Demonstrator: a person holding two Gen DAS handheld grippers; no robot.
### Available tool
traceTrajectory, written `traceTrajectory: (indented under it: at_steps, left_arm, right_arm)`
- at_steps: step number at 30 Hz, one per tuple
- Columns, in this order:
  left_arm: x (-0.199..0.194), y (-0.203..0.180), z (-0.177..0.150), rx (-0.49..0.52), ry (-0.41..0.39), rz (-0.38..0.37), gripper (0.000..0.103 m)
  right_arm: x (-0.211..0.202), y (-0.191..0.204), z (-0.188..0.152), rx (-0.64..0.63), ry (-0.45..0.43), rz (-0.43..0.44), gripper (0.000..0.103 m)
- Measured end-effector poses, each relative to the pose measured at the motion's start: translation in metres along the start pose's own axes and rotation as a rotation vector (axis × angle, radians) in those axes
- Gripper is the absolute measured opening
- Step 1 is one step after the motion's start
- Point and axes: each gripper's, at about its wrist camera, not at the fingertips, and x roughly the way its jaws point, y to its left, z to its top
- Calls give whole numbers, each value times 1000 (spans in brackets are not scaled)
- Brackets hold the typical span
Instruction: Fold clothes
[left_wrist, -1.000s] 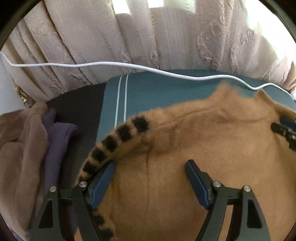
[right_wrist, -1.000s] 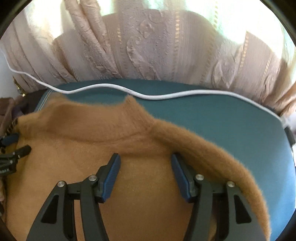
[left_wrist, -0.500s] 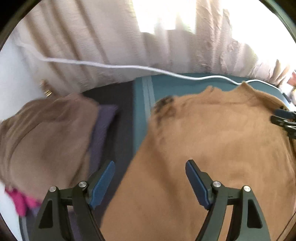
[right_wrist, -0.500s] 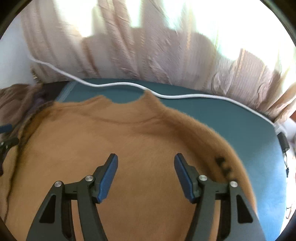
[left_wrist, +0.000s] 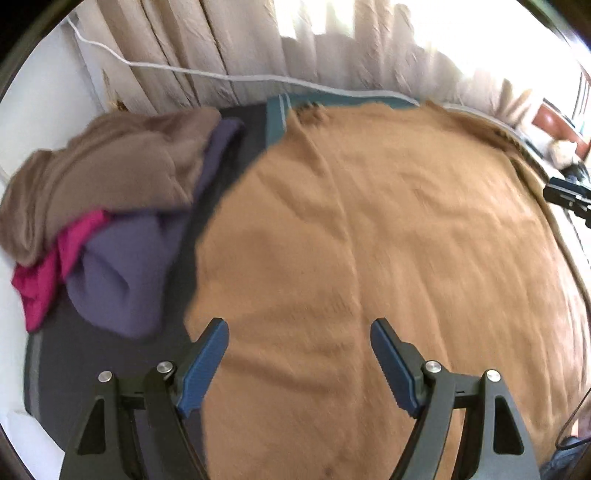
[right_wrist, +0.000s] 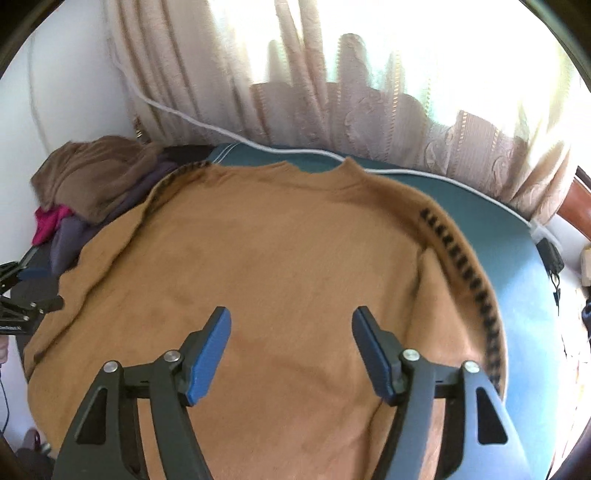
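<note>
Both tools hang spread and empty, left tool (left_wrist: 299, 363) and right tool (right_wrist: 291, 350), over the sweater (right_wrist: 258, 266), spread flat on the teal worktop (right_wrist: 524, 280). Soft, light, fuzzy knit (likely to sag); I'd pinch the checked sleeve (right_wrist: 469, 273) at 2 o'clock. Clothes pile (left_wrist: 110, 206) at 10; curtain (right_wrist: 369, 85) beyond.

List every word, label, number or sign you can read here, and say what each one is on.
None can be read.
Left gripper, seen at the right view's edge: a small pale marking, too small and blurred.
Tan sweater: only a black checked sleeve pattern, no text.
</note>
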Motion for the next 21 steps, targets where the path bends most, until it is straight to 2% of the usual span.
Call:
traceTrajectory:
  at_steps: [5, 7, 9, 10, 12, 15, 21]
  left_arm:
    - [4, 7, -12, -27, -19, 50, 81]
    - [5, 12, -16, -42, -29, 70, 75]
    - [6, 16, -20, -58, -40, 90, 25]
    - [5, 22, -19, -80, -44, 97, 19]
    - [3, 41, -14, -138, -60, 124, 13]
    - [-6, 73, -2, -226, -109, 170, 11]
    - [-27, 127, 27, -342, -212, 284, 11]
  right_arm:
    - [1, 7, -29, 27, 26, 24, 74]
    - [1, 10, -41, 38, 36, 33, 74]
    - [1, 13, -53, 49, 46, 42, 74]
    - [1, 15, -59, 55, 51, 47, 74]
    - [3, 17, -67, 52, 48, 37, 74]
    - [5, 24, -70, 21, 36, 1, 74]
    - [7, 21, -69, 34, 31, 12, 74]
